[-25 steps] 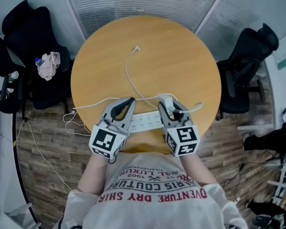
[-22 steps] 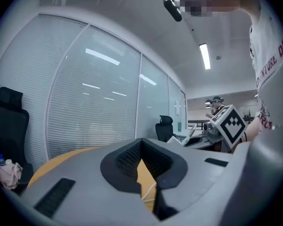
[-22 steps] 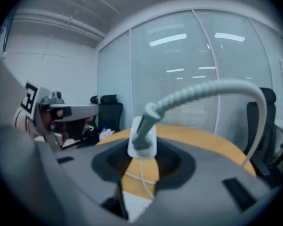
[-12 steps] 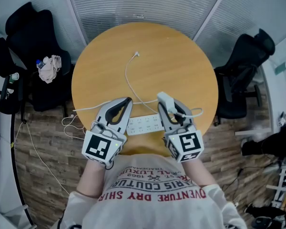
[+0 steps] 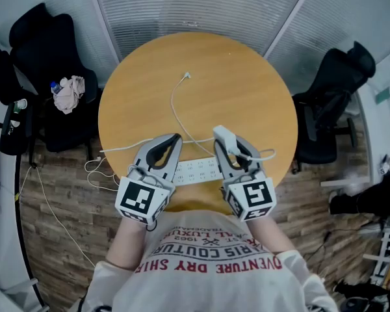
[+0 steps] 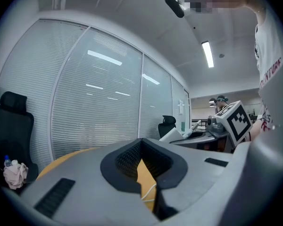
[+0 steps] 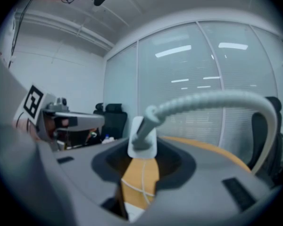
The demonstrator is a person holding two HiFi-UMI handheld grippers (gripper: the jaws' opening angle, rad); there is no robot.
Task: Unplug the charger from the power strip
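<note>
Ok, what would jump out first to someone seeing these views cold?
The white charger clamped in the right gripper, out of the power strip that lies at the near edge of the round wooden table. Next, the left gripper beside it, shut and empty, above the strip's left end.

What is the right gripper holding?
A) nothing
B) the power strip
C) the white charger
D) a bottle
C: the right gripper has its jaws closed on the charger, with the cable curving out of it, up off the power strip.
</note>
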